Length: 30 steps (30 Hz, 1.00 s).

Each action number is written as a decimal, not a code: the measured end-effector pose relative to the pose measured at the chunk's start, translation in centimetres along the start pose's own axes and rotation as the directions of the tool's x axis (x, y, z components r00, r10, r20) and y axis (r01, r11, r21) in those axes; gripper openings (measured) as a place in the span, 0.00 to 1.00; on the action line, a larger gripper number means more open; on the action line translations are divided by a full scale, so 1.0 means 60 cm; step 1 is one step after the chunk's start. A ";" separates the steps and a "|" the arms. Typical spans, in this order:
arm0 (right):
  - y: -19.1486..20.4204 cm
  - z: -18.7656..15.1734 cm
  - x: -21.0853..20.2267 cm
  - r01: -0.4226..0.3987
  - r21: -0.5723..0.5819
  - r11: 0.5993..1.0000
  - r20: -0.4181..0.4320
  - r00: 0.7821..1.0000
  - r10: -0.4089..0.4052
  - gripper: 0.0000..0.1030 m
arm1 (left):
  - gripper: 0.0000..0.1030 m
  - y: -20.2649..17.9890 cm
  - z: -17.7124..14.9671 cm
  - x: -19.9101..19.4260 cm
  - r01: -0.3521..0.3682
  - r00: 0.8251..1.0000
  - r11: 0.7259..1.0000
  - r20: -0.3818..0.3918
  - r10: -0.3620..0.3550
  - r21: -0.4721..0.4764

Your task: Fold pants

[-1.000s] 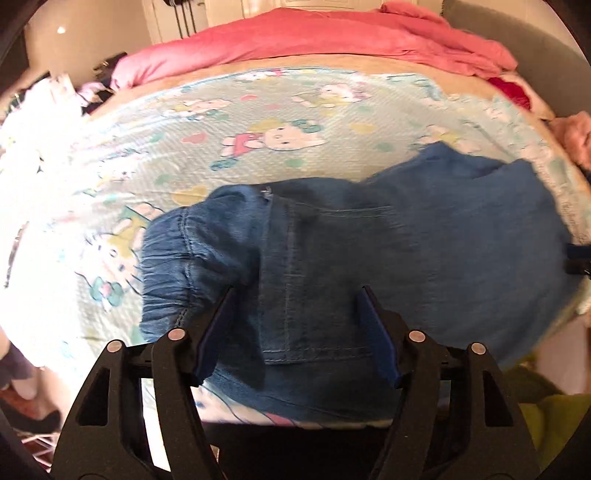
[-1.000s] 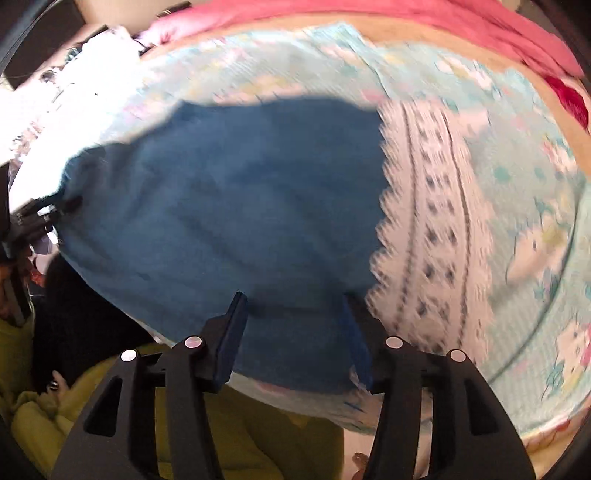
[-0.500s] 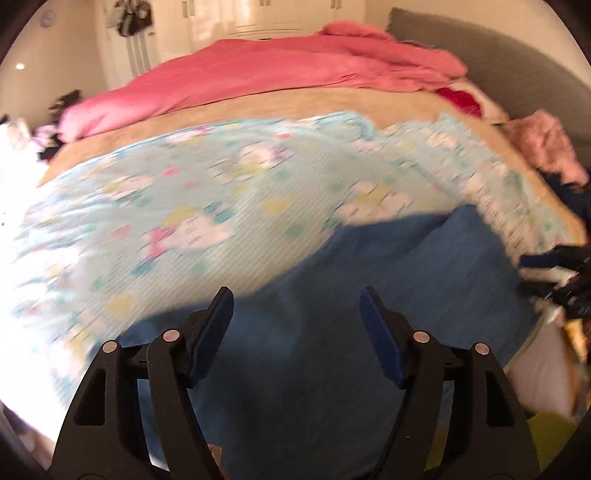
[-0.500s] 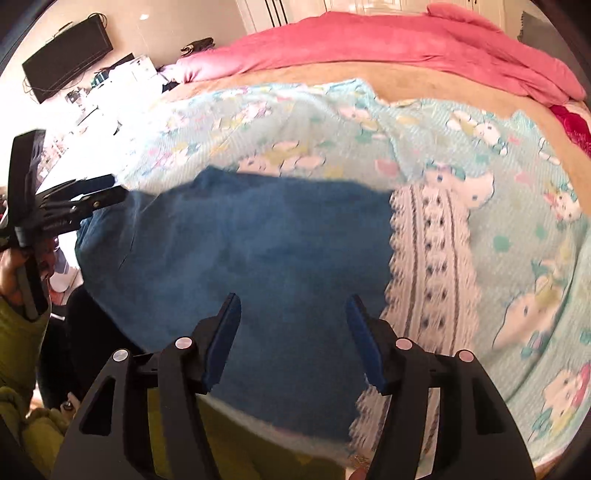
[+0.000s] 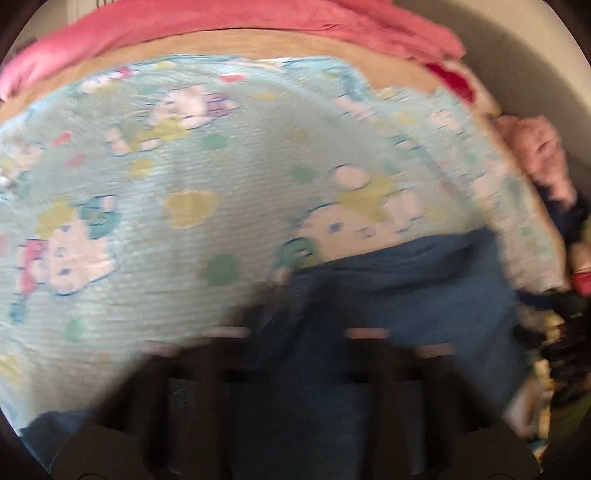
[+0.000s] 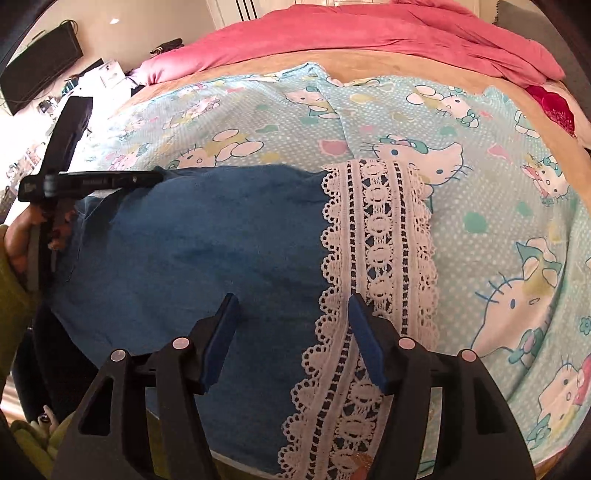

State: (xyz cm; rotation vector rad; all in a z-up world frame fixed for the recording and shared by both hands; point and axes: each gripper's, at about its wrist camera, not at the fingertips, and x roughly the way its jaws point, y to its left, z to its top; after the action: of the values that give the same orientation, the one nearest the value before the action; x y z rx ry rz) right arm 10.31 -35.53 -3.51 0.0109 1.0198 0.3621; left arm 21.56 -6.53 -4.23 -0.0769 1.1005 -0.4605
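Pants (image 6: 192, 254) lay flat on the bed (image 6: 480, 206), lower left of frame, left tool (image 6: 92, 181) pinching their far corner to carry a fold, right tool (image 6: 291, 314) spread, widening over the lace hem (image 6: 376, 240), gripping nothing.

Left wrist view: angled steeply down, close over the near edge of the bed, heavily motion-blurred. Right wrist view: similar downward tilt, close, sharp. Both views share the blue pants (image 5: 406, 295) (image 6: 207, 243), the cartoon-print sheet (image 5: 184, 177) (image 6: 517, 206) and the pink blanket (image 5: 258, 18) (image 6: 369, 37) beyond.
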 end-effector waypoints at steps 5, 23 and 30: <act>-0.009 0.003 -0.006 -0.035 0.020 0.999 -0.008 0.999 0.036 0.59 | 0.00 0.010 0.007 -0.018 -0.009 0.997 0.999 0.073 0.011 -0.033; -0.121 0.093 0.058 -0.152 0.218 0.964 0.041 0.988 0.147 0.21 | 0.04 0.009 -0.026 0.000 -0.024 0.998 0.998 0.059 0.027 -0.053; -0.115 0.100 -0.023 -0.164 0.150 0.975 0.233 0.964 0.127 0.17 | 0.01 -0.015 0.004 -0.028 -0.052 0.989 0.998 0.134 0.055 -0.027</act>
State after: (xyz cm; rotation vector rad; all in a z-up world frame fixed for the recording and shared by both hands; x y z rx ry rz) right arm 16.68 -41.48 -0.43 0.2751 0.8271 0.3990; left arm 20.85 -6.73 -2.48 -0.0975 0.9732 -0.3882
